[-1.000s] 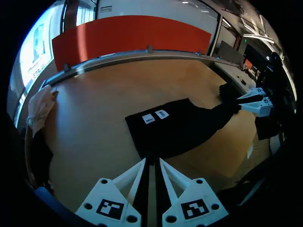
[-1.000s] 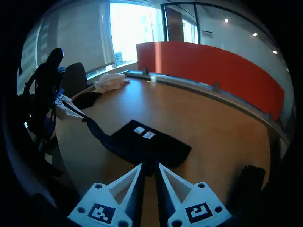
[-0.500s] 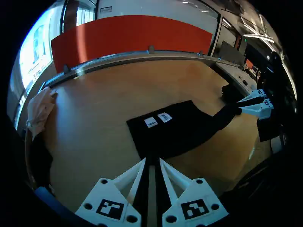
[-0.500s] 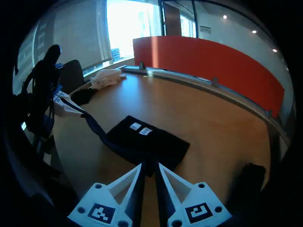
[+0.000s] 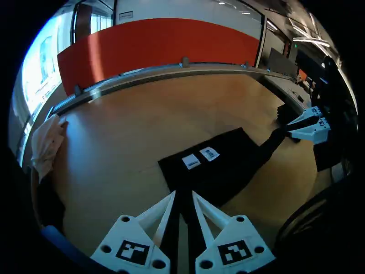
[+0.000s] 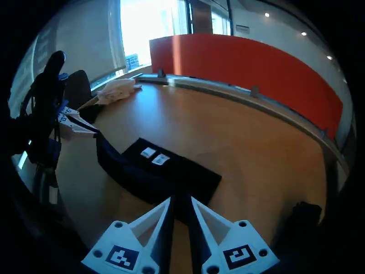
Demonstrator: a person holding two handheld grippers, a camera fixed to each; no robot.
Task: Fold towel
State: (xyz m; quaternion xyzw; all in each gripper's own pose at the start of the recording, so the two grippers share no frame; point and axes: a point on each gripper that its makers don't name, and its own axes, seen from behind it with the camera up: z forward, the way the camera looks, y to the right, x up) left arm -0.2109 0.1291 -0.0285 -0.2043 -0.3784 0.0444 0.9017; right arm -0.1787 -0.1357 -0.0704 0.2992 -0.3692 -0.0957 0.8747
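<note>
A black towel (image 5: pixel 219 169) with two white tags (image 5: pixel 200 157) lies partly on the wooden table, its near edge lifted. My left gripper (image 5: pixel 184 195) is shut on one near corner of it. In the right gripper view the same towel (image 6: pixel 159 176) hangs as a raised strip between the two grippers, and my right gripper (image 6: pixel 181 201) is shut on the other near corner. The right gripper (image 5: pixel 294 129) appears at the far right of the left gripper view, clamping the stretched corner. The left gripper (image 6: pixel 89 131) appears at the left of the right gripper view, held by a dark-clad person.
A crumpled pale cloth (image 5: pixel 45 139) lies at the table's far left edge; the same cloth (image 6: pixel 114 90) shows in the right gripper view. An orange partition (image 5: pixel 159 43) runs along the table's back edge. A dark folded pile (image 6: pixel 303 214) sits near the table's right side.
Both grippers have lifted the towel's near edge higher and carried it forward, so the towel's flat part has shifted and the raised strip now stands taller over the table.
</note>
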